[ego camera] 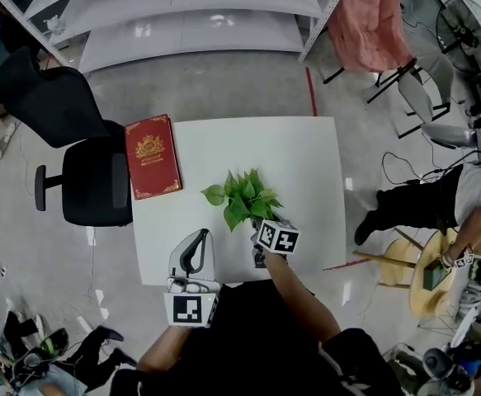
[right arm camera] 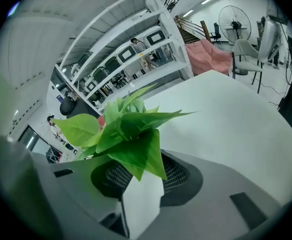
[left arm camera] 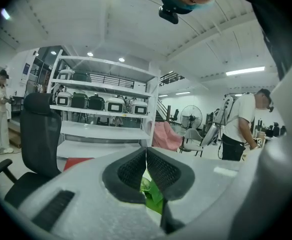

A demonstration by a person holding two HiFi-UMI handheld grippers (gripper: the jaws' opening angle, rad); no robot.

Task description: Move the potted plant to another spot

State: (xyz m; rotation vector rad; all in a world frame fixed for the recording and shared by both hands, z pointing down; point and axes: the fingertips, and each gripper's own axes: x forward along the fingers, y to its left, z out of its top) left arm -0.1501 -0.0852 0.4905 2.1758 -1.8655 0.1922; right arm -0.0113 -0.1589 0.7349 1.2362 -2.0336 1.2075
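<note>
The potted plant, green leaves over a white square pot, stands near the middle of the white table. My right gripper reaches in at its near side. In the right gripper view the pot sits between the two black pads, leaves spreading above them; the right gripper stands open around it. My left gripper rests over the table's near left part, apart from the plant. Its pads meet, so the left gripper is shut and empty, with a bit of leaf showing beyond it.
A red book lies on the table's left edge. A black office chair stands just left of the table. White shelving lies beyond the far edge. A person stands at the right, with chairs and a fan behind.
</note>
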